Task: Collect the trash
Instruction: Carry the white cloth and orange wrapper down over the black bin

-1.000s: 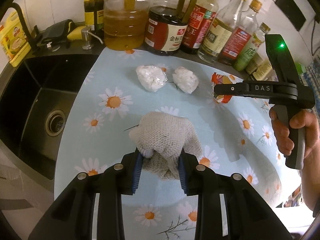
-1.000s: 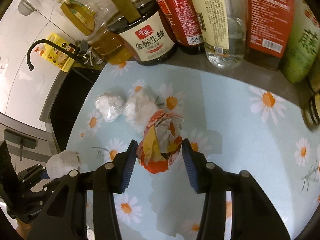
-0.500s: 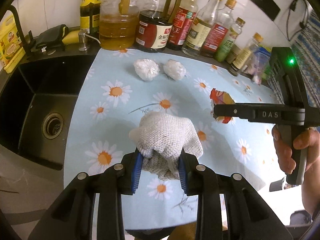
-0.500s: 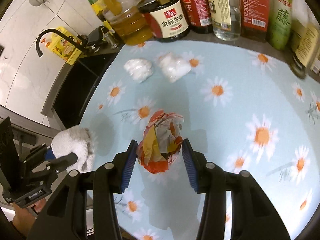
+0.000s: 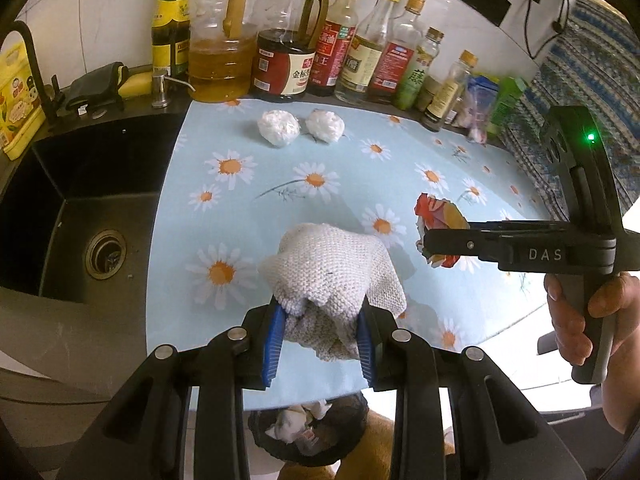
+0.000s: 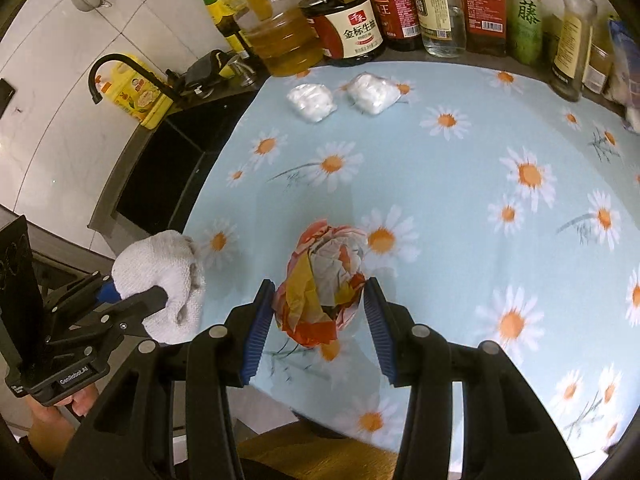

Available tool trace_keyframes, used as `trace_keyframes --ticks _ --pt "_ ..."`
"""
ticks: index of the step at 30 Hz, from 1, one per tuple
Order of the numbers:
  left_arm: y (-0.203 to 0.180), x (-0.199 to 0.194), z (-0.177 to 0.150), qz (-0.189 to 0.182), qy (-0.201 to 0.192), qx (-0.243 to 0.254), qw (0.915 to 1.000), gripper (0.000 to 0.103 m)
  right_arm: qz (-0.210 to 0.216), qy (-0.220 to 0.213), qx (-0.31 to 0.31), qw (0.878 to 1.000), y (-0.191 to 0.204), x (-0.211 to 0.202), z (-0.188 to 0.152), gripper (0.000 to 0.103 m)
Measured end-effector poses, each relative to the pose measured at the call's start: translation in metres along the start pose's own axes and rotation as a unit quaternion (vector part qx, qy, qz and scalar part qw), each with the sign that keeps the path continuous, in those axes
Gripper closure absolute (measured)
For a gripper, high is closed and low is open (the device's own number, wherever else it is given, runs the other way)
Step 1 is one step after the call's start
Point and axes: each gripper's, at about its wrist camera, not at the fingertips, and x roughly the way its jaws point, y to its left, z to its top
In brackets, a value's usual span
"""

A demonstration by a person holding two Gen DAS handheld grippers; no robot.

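Note:
My left gripper (image 5: pixel 322 332) is shut on a wad of white knitted cloth (image 5: pixel 332 264) and holds it above the counter's front edge; it also shows in the right wrist view (image 6: pixel 160 276). My right gripper (image 6: pixel 318 320) is shut on a crumpled red, yellow and white wrapper (image 6: pixel 324 276), also seen in the left wrist view (image 5: pixel 434 216). Two white crumpled plastic balls (image 5: pixel 278 128) (image 5: pixel 326 125) lie on the daisy-print mat (image 5: pixel 280 184) near the bottles. A black trash bin (image 5: pixel 308 436) with trash in it stands below the counter edge, under my left gripper.
A black sink (image 5: pixel 76 216) with a drain lies to the left. A row of oil and sauce bottles (image 5: pixel 280 60) lines the back wall. A yellow box (image 5: pixel 16 92) and black tap (image 5: pixel 28 52) stand behind the sink. A patterned cloth (image 5: pixel 592 80) hangs at the right.
Both grippers have drawn back from the bottles toward the counter's front edge, each still holding its trash. The trash bin has come into the left wrist view.

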Motion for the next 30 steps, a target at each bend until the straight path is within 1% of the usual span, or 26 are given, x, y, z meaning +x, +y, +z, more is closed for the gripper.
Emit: trace_keyframes --ticks 9,15,25,30 --pt "0.002 -0.016 -0.030 -0.015 0.003 0.012 0.9998 0.073 0.001 -0.008 0.008 1.000 0.028 -0.011 -0.041 0.056" --pt "0.003 -0.019 -0.054 -0.024 0.013 0.014 0.9995 0.073 0.005 -0.003 0.014 1.000 0.039 -0.010 -0.068 0.056" --pt "0.002 -0.014 -0.100 -0.036 0.045 0.010 0.9983 0.073 0.011 0.019 0.018 1.000 0.048 0.002 -0.111 0.056" --pt "0.004 -0.005 -0.120 -0.039 0.068 0.001 0.9969 0.073 0.014 0.046 0.025 0.999 0.049 0.017 -0.134 0.056"
